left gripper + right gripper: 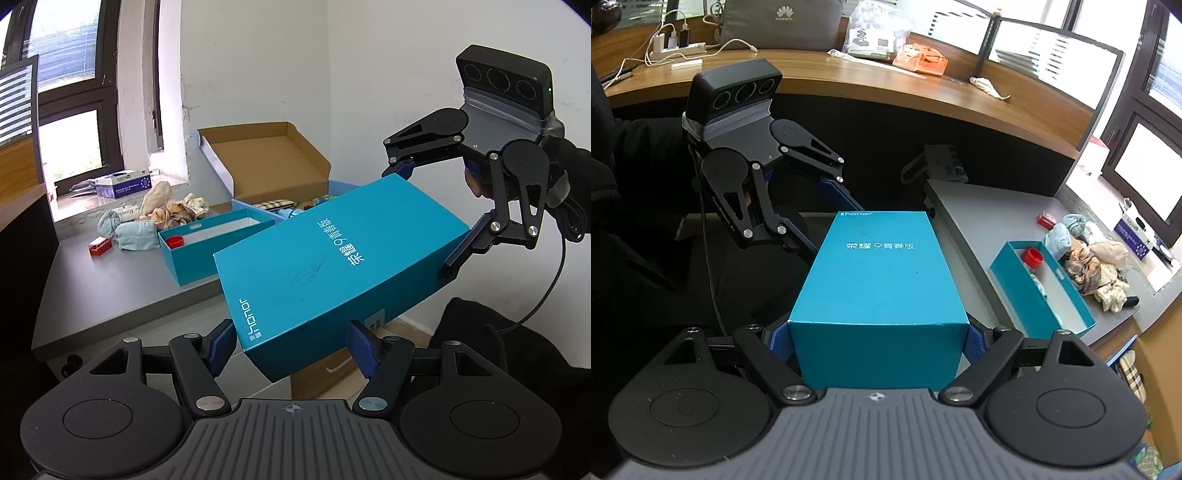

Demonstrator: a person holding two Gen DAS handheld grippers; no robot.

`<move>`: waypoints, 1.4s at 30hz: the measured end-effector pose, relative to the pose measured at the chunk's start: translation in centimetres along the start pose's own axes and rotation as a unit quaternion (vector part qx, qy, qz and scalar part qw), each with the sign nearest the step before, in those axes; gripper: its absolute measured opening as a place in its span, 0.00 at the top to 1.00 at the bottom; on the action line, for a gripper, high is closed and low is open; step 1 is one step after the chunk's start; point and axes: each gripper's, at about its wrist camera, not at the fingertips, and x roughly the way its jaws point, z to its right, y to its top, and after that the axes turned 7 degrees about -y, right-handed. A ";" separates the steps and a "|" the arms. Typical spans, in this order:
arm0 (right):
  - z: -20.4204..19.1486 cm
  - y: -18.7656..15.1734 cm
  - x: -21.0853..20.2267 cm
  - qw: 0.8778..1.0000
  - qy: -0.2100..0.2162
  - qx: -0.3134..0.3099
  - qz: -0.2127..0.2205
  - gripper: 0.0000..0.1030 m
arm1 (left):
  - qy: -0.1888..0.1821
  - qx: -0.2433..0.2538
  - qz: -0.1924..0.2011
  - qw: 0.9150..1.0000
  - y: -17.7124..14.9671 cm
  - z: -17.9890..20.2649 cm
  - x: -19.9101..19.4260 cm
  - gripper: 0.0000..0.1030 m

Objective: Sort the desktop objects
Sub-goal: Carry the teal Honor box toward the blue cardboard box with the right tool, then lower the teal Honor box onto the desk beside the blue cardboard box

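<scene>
A teal Honor box lid hangs in the air off the grey table's near edge, tilted. My right gripper is shut on one end of the lid; it also shows in the left wrist view. My left gripper brackets the other end, its blue pads beside the lid with a visible gap, so it looks open. The open teal box base stands on the table with a red cap inside; it also shows in the right wrist view.
A pile of crumpled cloths and a small red box lie behind the base. An open cardboard box stands at the back. A tissue box sits on the windowsill. A curved wooden desk is beyond.
</scene>
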 end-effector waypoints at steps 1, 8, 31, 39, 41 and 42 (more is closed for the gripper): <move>0.2 0.0 0.0 1.000 -0.001 0.000 0.000 0.13 | -0.001 0.000 -0.001 1.000 0.2 -0.1 0.1 0.34; 1.9 0.3 0.1 1.000 -0.007 -0.002 0.002 0.13 | -0.005 0.004 -0.013 1.000 1.7 -1.0 1.3 0.34; 9.4 0.9 3.6 1.000 -0.002 -0.016 -0.009 0.13 | 0.026 0.003 -0.009 1.000 6.3 -5.8 4.9 0.34; 13.3 1.9 5.5 0.999 0.000 -0.031 -0.025 0.13 | 0.035 0.002 -0.017 0.999 8.7 -8.7 6.7 0.34; 14.3 2.1 6.0 0.999 0.000 -0.034 -0.029 0.13 | 0.038 0.002 -0.021 0.999 9.3 -9.3 7.2 0.34; 14.8 2.3 6.2 0.999 0.000 -0.036 -0.031 0.13 | 0.042 0.004 -0.022 0.999 9.6 -9.4 7.4 0.34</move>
